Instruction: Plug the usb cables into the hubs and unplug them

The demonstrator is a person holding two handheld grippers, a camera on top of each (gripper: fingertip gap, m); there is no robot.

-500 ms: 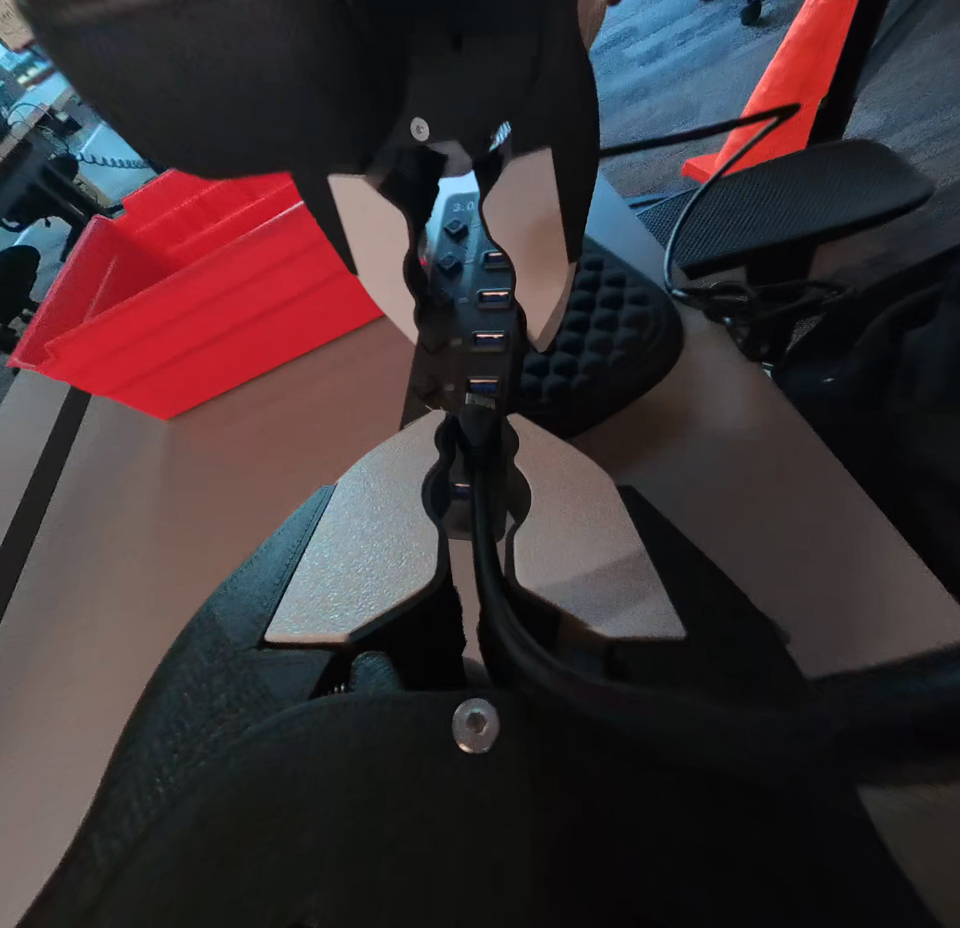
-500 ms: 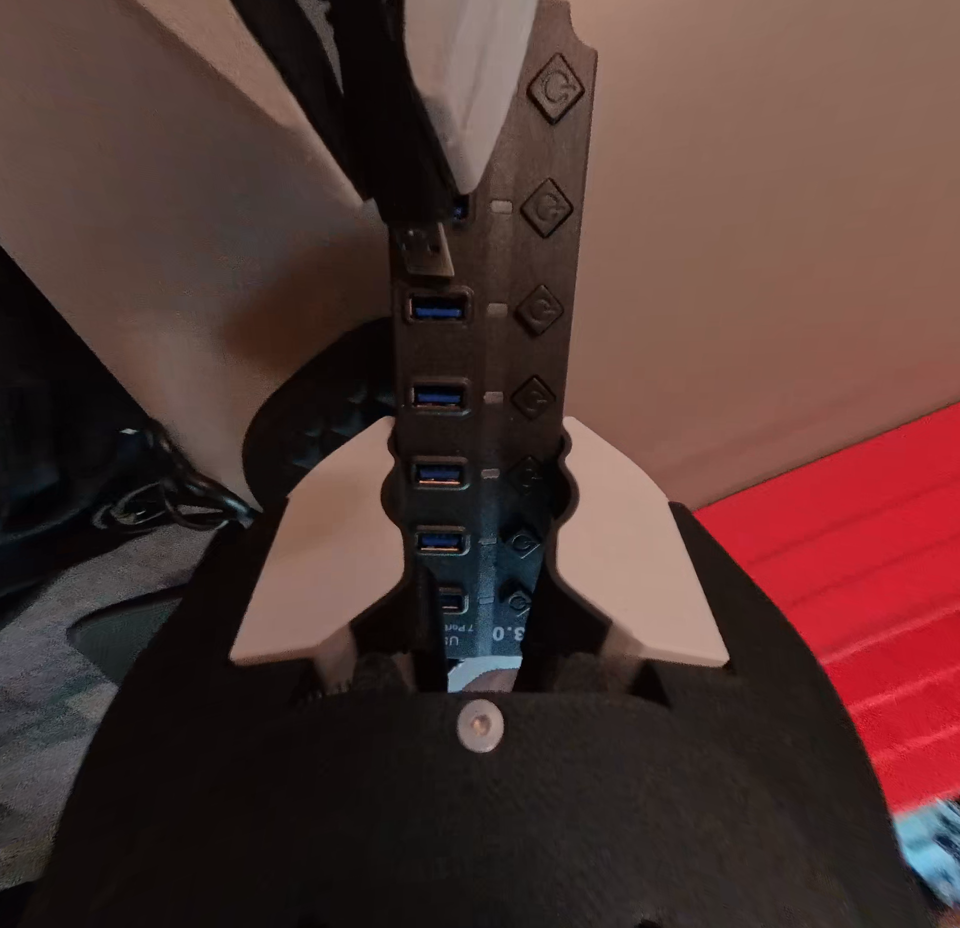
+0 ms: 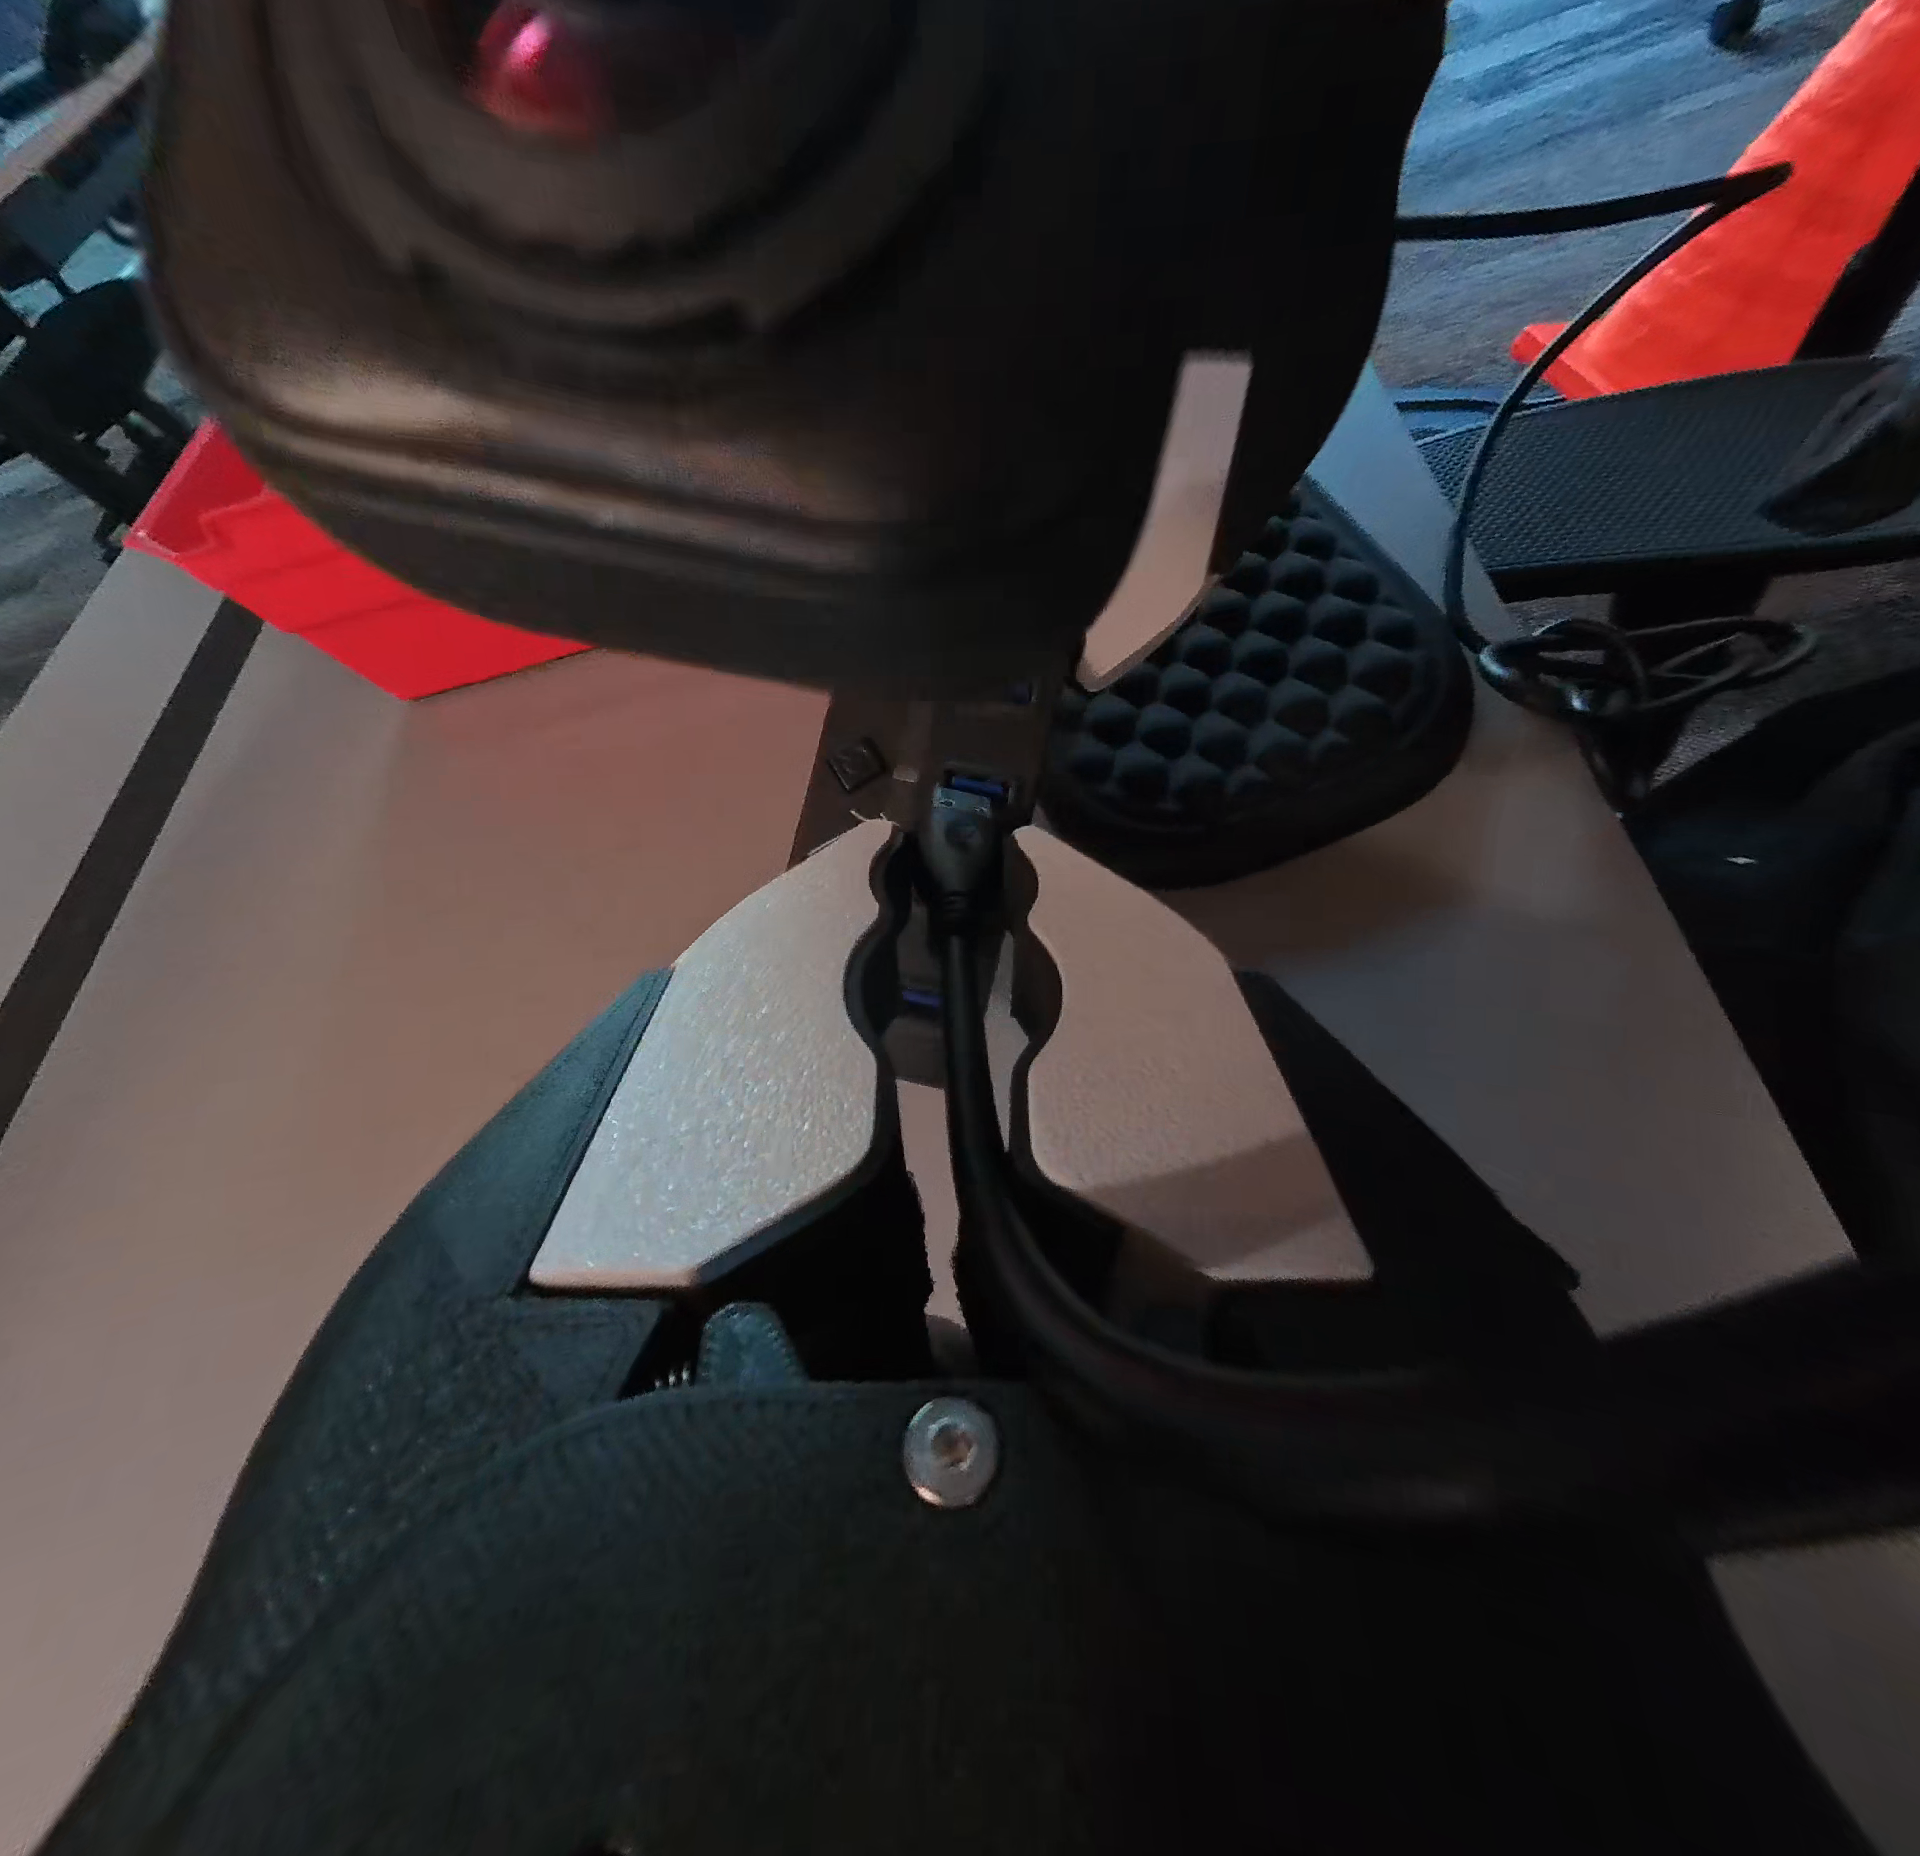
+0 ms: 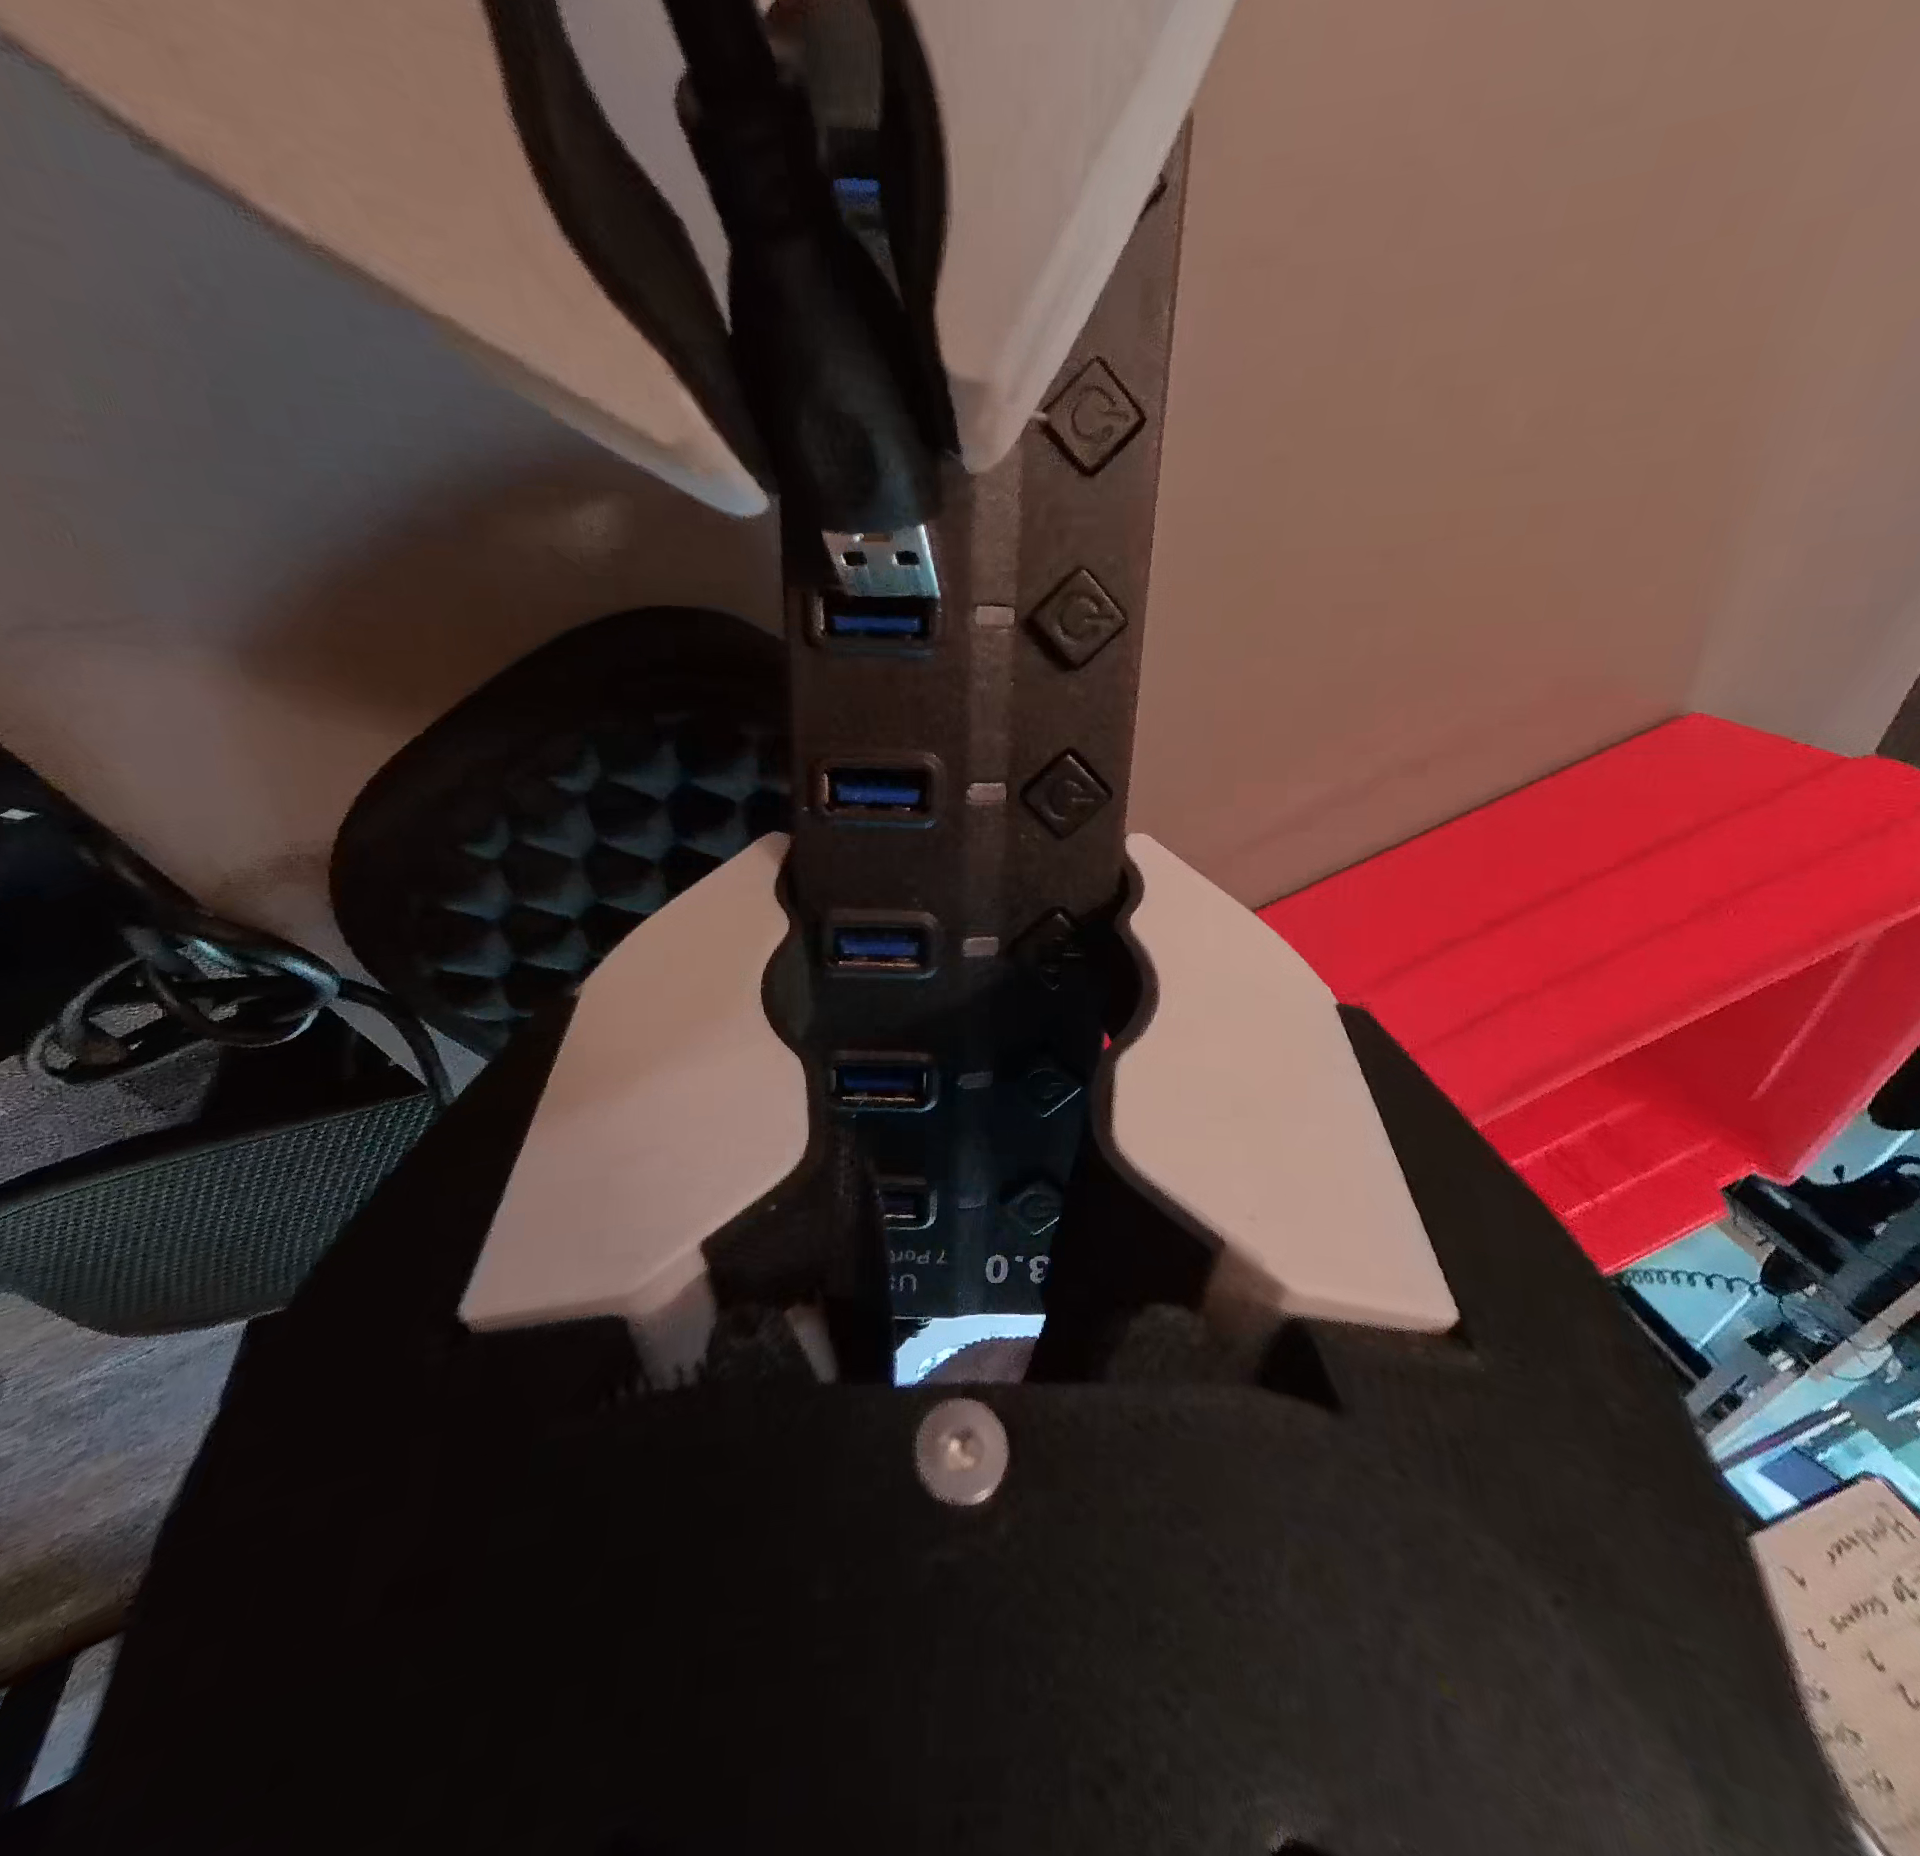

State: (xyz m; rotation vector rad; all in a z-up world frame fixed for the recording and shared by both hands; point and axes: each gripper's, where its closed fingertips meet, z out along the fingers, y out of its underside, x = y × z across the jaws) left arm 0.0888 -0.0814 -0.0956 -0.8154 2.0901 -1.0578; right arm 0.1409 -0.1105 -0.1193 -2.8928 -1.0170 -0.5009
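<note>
At the frame's centre, the plug (image 4: pixel 868 476) is pinched by the left gripper (image 3: pixel 951 861) so it can be aimed just above a port. Lower down, the hub (image 4: pixel 977 726) is squeezed steady by the right gripper (image 4: pixel 951 871), above the tabletop (image 4: pixel 1455 352).

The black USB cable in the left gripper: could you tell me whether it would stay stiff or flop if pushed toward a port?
The USB cable probably flexes: it curves away behind the left gripper. The plug looks rigid and is clamped close behind, so it should push true. The hub, clamped by the right gripper, likely won't slide.
</note>
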